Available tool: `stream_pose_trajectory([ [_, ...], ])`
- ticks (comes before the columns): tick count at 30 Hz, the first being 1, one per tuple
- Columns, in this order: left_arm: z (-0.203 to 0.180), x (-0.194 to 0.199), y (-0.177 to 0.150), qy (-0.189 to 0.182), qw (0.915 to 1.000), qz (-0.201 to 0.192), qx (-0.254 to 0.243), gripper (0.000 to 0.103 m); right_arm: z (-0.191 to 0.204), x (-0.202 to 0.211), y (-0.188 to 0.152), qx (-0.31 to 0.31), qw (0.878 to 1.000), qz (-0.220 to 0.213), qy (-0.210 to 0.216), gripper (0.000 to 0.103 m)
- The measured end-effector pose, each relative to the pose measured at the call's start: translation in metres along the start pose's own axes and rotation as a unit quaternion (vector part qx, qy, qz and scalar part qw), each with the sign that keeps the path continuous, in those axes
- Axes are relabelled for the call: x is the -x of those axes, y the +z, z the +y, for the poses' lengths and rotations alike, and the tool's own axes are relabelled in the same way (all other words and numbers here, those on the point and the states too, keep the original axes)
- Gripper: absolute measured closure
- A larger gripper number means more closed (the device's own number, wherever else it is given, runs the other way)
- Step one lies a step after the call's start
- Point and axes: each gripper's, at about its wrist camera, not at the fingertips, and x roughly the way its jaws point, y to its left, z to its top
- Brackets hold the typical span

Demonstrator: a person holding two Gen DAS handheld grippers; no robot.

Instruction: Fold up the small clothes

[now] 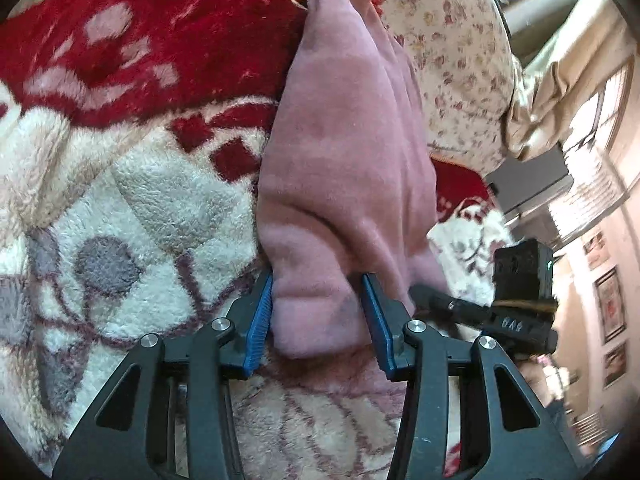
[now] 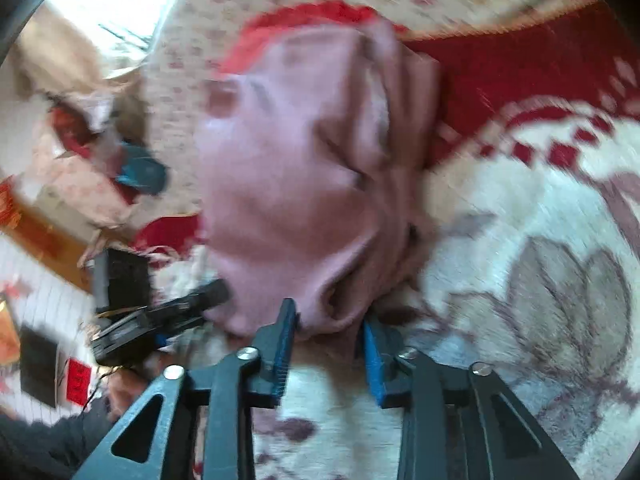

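Two pairs of fingers (image 1: 318,312) (image 2: 330,346) pinch the pink garment's (image 1: 344,152) near end, its length running away across the blanket (image 1: 140,200).

We read this as a home bedroom. A plush red-and-cream floral fleece blanket (image 1: 132,184) covers the bed, beside a floral-print cotton pillow (image 1: 452,76). Framed pictures (image 1: 610,304) hang on the wall.

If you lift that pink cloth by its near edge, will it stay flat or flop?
Probably flop: the pink cloth already lies bunched in soft folds. It looks fleecy, so the fingers likely won't slip. Probably light.
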Motion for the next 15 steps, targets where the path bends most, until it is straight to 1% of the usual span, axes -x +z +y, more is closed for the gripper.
stream_pose_trajectory([
  [1,-0.003,-0.001,-0.002,0.011,0.9999,0.0,-0.013,0.057,-0.006,-0.003,-0.001,-0.014,1.0,0.005,-0.002,0.082],
  [2,-0.007,-0.003,-0.001,0.015,0.9997,0.0,-0.02,0.056,-0.007,-0.002,-0.003,-0.017,1.0,0.0,0.001,0.082],
  [3,-0.008,-0.003,-0.001,0.017,0.9996,-0.001,-0.023,0.055,-0.004,-0.001,-0.002,-0.014,1.0,0.002,-0.005,0.082],
  [4,-0.009,-0.004,-0.001,0.016,0.9996,-0.001,-0.024,0.06,-0.003,0.0,-0.002,-0.013,1.0,0.002,-0.008,0.083],
  [6,-0.006,-0.003,0.001,0.016,0.9997,0.0,-0.016,0.086,-0.004,0.003,-0.002,-0.017,1.0,-0.003,-0.008,0.086],
  [7,-0.004,0.0,0.002,0.003,1.0,0.002,-0.006,0.089,-0.004,0.004,-0.002,-0.021,1.0,-0.005,-0.009,0.086],
  [8,-0.006,0.007,0.001,-0.002,1.0,-0.004,-0.007,0.09,0.0,0.004,-0.001,-0.022,1.0,-0.006,-0.014,0.087],
  [10,-0.019,0.029,-0.004,0.002,0.9994,-0.018,-0.028,0.09,0.01,0.006,-0.004,-0.023,0.999,-0.009,-0.024,0.088],
  [13,-0.032,0.058,-0.013,0.002,0.9992,-0.021,-0.033,0.09,0.039,0.016,-0.015,-0.025,0.999,-0.011,-0.024,0.088],
  [15,-0.035,0.077,-0.029,0.004,0.9994,-0.013,-0.031,0.09,0.057,0.026,-0.03,-0.024,0.999,-0.006,-0.02,0.088],
])
